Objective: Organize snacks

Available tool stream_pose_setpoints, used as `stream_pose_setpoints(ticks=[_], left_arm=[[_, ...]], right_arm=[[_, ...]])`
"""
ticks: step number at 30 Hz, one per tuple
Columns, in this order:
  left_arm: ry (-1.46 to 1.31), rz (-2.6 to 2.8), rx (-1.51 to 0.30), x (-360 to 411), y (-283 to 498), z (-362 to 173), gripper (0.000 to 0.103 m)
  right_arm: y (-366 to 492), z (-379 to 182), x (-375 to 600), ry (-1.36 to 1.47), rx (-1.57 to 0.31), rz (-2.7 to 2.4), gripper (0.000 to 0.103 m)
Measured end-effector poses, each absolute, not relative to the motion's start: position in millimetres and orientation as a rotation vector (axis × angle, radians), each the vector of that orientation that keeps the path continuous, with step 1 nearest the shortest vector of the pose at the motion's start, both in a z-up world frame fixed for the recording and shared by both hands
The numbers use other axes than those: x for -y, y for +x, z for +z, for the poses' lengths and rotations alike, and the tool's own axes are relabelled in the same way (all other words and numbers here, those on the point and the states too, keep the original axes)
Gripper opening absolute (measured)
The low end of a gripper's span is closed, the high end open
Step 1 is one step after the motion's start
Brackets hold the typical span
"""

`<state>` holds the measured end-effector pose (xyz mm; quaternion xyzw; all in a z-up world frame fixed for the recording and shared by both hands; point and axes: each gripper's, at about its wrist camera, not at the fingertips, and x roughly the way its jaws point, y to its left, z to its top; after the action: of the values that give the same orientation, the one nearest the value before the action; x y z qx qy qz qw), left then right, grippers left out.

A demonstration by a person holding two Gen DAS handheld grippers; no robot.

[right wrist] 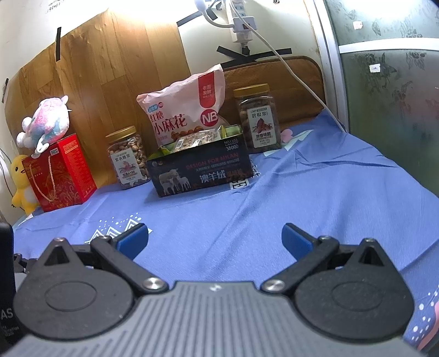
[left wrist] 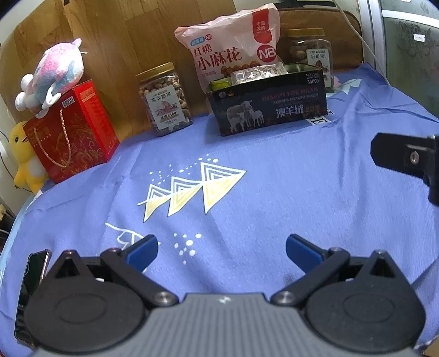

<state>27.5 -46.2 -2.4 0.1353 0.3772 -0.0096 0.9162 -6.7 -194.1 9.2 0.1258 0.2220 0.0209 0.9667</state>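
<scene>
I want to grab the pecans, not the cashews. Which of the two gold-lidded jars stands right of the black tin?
The jar with the darker nuts, behind the black tin's right end. The paler-nut jar stands left, nearer the red box.

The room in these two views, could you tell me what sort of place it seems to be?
Probably a home room, perhaps a bedroom: a printed blue cloth covers the surface, plush toys sit by a red gift box, and a power strip is fixed to the wall.

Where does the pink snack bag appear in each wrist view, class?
Left wrist view: pink snack bag top centre, upright behind the dark tin.
Right wrist view: pink snack bag upper centre-left, behind the same dark tin.
Shared landmark: the dark tin.
</scene>
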Motion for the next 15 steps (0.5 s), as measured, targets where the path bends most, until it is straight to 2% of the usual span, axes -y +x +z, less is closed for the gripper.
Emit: stream_pose_setpoints(ticks=[15], left_arm=[[0.299, -0.037, -0.791, 51.0, 26.2, -4.6, 0.103]], right_arm=[[-5.5, 7.2, 197.3, 0.268, -0.461, 0.045, 0.103]])
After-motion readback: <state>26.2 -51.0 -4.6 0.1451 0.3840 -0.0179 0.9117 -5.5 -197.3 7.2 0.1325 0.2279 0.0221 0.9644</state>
